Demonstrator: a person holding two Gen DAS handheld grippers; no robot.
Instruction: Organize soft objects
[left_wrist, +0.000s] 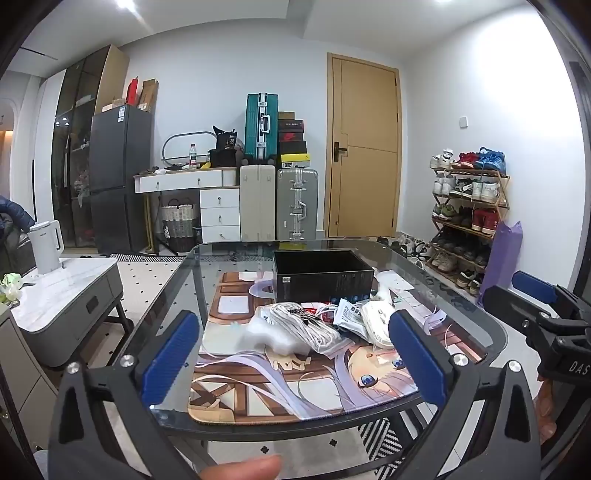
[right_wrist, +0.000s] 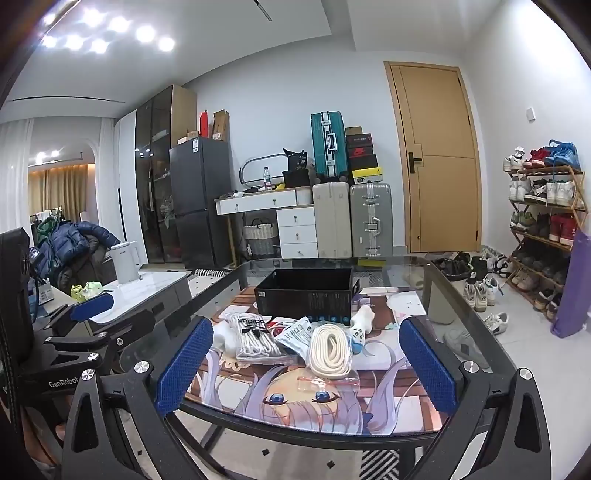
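An open black box (left_wrist: 323, 275) (right_wrist: 306, 295) stands on a printed mat (left_wrist: 295, 384) (right_wrist: 295, 402) on the glass table (left_wrist: 476, 321). In front of it lies a pile of soft things: a bagged pack of white socks (left_wrist: 299, 325) (right_wrist: 255, 338), a small printed pouch (left_wrist: 349, 315) (right_wrist: 297, 336), a coil of cream laces (left_wrist: 376, 321) (right_wrist: 330, 349) and a white patterned sock (right_wrist: 360, 325). My left gripper (left_wrist: 295, 358) hangs open short of the pile. My right gripper (right_wrist: 304, 363) is open too, nothing between its fingers. Each gripper shows at the other view's edge.
A side table with a white kettle (left_wrist: 44, 247) (right_wrist: 125, 262) stands left of the glass table. A shoe rack (left_wrist: 467, 218) (right_wrist: 543, 229) and loose shoes fill the right. Suitcases (left_wrist: 295, 203), drawers and a fridge (left_wrist: 118, 177) line the back wall by a wooden door (left_wrist: 364, 147).
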